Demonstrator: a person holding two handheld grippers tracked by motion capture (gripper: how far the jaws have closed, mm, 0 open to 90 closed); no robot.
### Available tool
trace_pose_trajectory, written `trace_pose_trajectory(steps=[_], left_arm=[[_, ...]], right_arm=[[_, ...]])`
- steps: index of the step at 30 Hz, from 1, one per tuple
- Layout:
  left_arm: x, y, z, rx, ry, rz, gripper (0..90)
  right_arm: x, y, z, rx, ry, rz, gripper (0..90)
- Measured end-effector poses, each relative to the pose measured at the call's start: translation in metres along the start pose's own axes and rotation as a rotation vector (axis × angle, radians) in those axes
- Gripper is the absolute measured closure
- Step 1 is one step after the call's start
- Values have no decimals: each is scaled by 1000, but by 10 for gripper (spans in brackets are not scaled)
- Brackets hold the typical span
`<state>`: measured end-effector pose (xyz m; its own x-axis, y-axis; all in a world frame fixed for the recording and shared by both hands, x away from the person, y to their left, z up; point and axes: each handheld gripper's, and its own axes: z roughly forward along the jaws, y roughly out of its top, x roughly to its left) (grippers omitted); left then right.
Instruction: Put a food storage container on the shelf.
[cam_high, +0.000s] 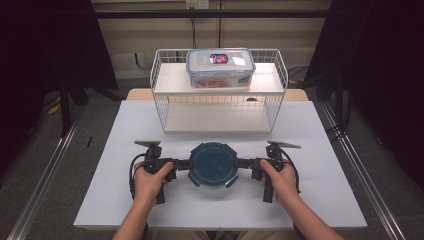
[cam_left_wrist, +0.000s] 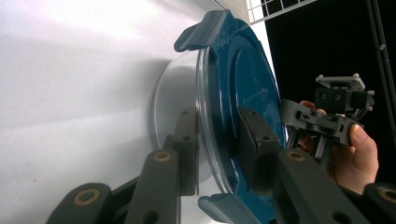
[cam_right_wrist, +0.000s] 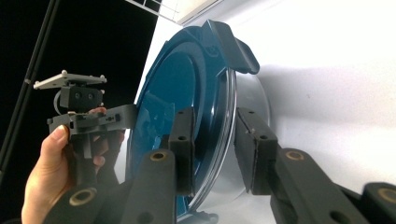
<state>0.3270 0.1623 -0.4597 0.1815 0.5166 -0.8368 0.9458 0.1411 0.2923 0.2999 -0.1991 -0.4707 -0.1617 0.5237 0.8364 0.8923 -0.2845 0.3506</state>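
Both grippers grasp the round lidded container (cam_high: 213, 164) on the worktop (cam_high: 125, 125): the left gripper (cam_left_wrist: 217, 147) and right gripper (cam_right_wrist: 217, 149) each clamp its rim between their fingers. Uneven lifting could tilt it or pop the lid.

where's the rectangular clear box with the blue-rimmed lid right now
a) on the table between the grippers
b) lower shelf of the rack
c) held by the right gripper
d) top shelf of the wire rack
d: the rectangular box sits on the top shelf of the wire rack, beyond the round container.
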Motion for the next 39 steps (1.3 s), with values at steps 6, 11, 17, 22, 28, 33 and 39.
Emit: trace_pose_trajectory(steps=[6,11,17,22,28,33,39], left_arm=[[-3,-1,-1,-2,16,-22,718],[-6,0,-3,-1,18,-5,731],[-11,2,-5,-23,11,-8,749],[-14,4,-7,-16,-6,-17,750],[-27,9,-9,-41,-26,-4,751],[-45,19,-14,-38,-38,14,751],[-76,37,-27,-43,-36,55,752]], right_arm=[[-1,0,-1,-4,13,49,725],[-3,0,-3,-13,42,98,749],[-1,0,-6,-38,54,99,759],[-1,3,-9,-41,64,111,759],[7,9,-17,-86,88,108,760],[19,19,-28,-97,88,91,760],[43,34,-40,-130,106,83,760]])
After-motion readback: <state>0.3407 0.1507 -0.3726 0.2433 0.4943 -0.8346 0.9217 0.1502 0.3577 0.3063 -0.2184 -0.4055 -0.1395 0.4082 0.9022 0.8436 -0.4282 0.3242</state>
